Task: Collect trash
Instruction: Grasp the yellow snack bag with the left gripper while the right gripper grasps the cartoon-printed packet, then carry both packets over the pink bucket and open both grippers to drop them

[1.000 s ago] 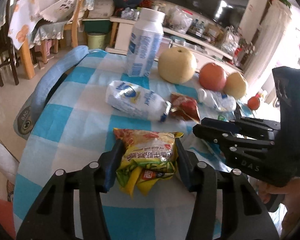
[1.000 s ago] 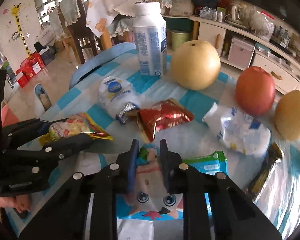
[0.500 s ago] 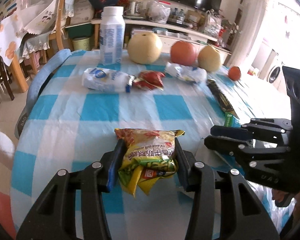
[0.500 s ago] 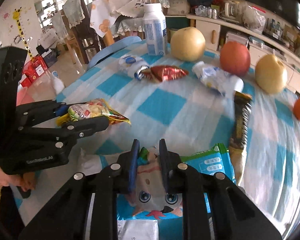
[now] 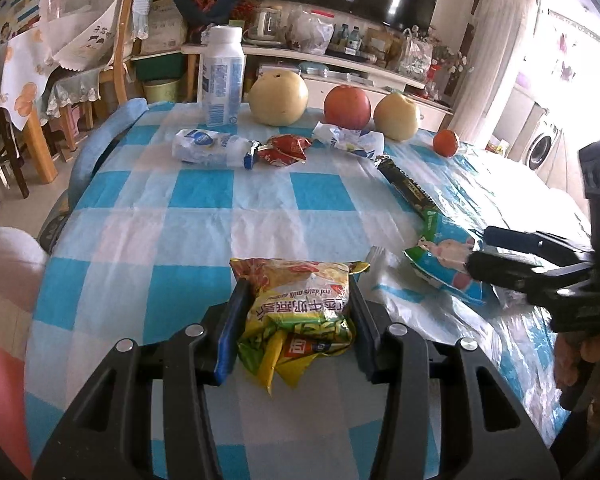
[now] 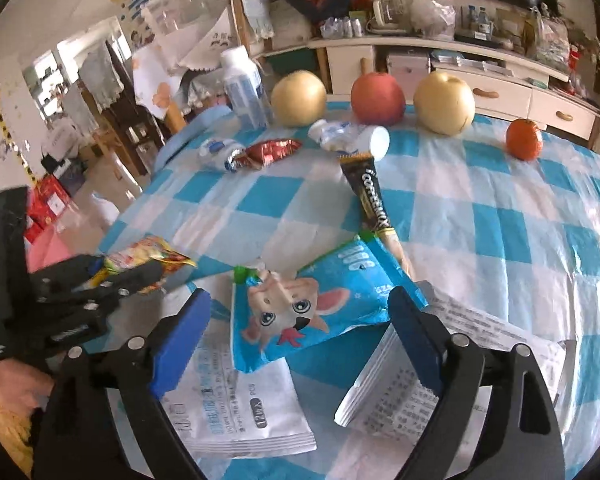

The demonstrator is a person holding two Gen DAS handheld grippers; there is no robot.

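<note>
My left gripper (image 5: pixel 296 300) is shut on a crumpled yellow snack wrapper (image 5: pixel 300 304) and holds it above the near part of the checked tablecloth (image 5: pixel 204 224); the gripper also shows in the right wrist view (image 6: pixel 140 270). My right gripper (image 6: pixel 300 312) is open, and a blue cartoon snack packet (image 6: pixel 320 304) lies between its spread fingers on white paper leaflets (image 6: pixel 240 412). In the left wrist view the right gripper (image 5: pixel 484 252) is at the right, by the same packet (image 5: pixel 448 264).
At the far side lie a crushed white bottle (image 5: pixel 208 148), a red wrapper (image 5: pixel 284 148), a white wrapper (image 5: pixel 348 140) and a dark snack bar wrapper (image 6: pixel 372 196). A milk bottle (image 5: pixel 222 76), two pears, an apple (image 5: pixel 347 106) and an orange (image 6: pixel 523 139) stand behind them.
Both grippers have pulled back toward the near edge of the table. My right gripper has opened and let go of the blue cartoon packet. My left gripper still holds the yellow wrapper.
</note>
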